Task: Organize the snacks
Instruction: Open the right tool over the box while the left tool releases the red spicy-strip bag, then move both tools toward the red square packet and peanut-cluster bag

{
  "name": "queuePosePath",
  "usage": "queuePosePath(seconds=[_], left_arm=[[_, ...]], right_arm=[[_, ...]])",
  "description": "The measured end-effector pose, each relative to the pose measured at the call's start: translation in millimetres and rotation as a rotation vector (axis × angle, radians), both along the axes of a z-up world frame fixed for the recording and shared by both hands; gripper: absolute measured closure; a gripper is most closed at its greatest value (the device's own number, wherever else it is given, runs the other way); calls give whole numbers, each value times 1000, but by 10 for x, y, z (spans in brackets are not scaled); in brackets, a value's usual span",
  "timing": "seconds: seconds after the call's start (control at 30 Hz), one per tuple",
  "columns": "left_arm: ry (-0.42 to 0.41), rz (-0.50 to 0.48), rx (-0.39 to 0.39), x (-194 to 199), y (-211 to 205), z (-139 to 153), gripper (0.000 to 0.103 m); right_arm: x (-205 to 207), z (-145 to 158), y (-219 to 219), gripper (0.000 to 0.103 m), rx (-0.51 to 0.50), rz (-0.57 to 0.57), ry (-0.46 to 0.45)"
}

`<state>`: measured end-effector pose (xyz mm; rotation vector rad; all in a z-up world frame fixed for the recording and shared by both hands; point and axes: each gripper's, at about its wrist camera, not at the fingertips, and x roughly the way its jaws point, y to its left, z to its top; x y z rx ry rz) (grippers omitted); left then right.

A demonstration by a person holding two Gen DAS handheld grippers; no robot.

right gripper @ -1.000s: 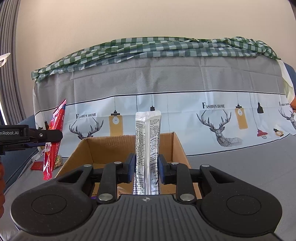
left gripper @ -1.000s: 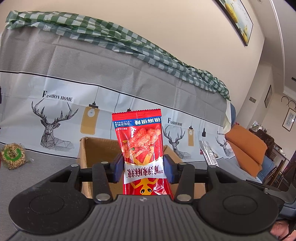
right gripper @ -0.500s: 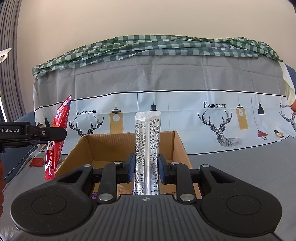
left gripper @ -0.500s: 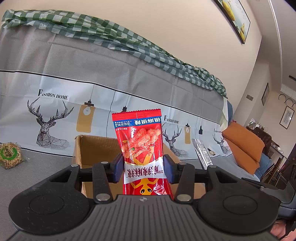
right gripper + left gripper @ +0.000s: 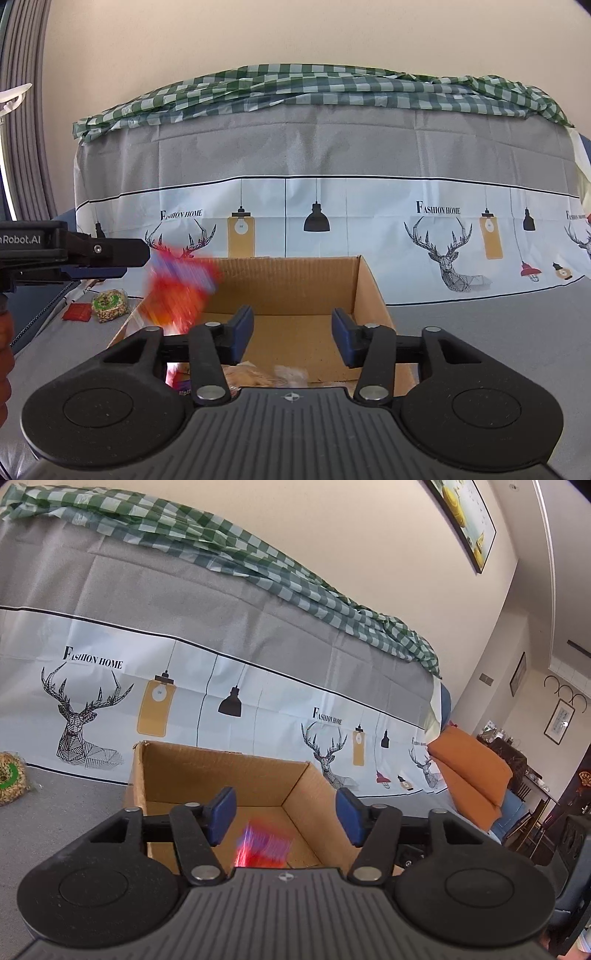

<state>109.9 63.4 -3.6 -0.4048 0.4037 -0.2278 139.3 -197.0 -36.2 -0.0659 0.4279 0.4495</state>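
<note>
Cardboard forms the open box (image 5: 369,291) that we see in both wrist views, standing on a grey covered surface (image 5: 498,321) in front of a drape printed with deer and hanging lamps (image 5: 369,221); a green checked cloth (image 5: 314,85) lies along the top of that drape. On the box floor, seen from the right wrist, we make out pale snack packets (image 5: 266,374) near the front edge and a purple-and-pink packet (image 5: 181,380) at the front left corner. The red snack packet (image 5: 177,291) hangs in mid-air as a motion-blurred smear just beside the tip of the left hand-held gripper (image 5: 282,814), above the box's left wall; from the left wrist the same red blur (image 5: 262,849) sits low between the blue pads, over the inside of the box. It is too smeared for us to tell its long axis or which way it points. The left jaws have just been opening and now stand apart, pressing on nothing. The right hand-held gripper (image 5: 291,336) has also just been opening; its jaws are apart with nothing between them. Outside the box, to its left, a bag of nuts (image 5: 109,304) and a small red packet (image 5: 77,314) lie on the grey surface.
</note>
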Motion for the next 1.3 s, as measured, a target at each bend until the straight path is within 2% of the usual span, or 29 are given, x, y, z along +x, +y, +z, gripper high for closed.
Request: queuePosePath(seconds=[0.2,0.3,0.43,0.53,0.6,0.67,0.77,0.83,0.9,0.93,1.1,1.13,1.23,1.3], left_arm=[[6,10,-5,-1,29,7,38],[6,22,-6,-13,66,18,38],[20,54,-33,-47,215,9,39],[39,86,-76,-73,402,-14,53],[50,110,-85,-102,525,-25,76],[65,132,-77,-123,637,-37,88],[65,169,-66,-191,818,-81,92],[68,189,-46,-245,934,-177,92],[101,224,-33,-279,1090,-332,92],[129,251,-40,-278,1188,-406,92],[203,429,-174,-283,1829,-660,92],[239,470,-225,-285,1987,-758,92],[304,592,-443,-341,2443,-1050,91],[333,672,-543,-390,2682,-1206,91]], right_arm=[[3,-12,23,43,-4,-15,0],[0,-9,62,35,-2,-27,-4],[3,-21,162,33,-2,-32,-3],[-13,-17,291,33,8,-30,-1],[-36,-7,399,33,22,-25,-1],[-60,0,525,34,38,-15,-1],[-111,8,735,41,69,14,5],[-149,2,882,58,87,40,14],[-191,-11,1033,69,103,71,22],[-220,-19,1115,72,107,87,25],[-353,-79,1495,72,114,178,49],[-367,-99,1568,72,113,197,58],[-396,-171,1767,69,104,245,87],[-408,-216,1868,65,95,265,106]])
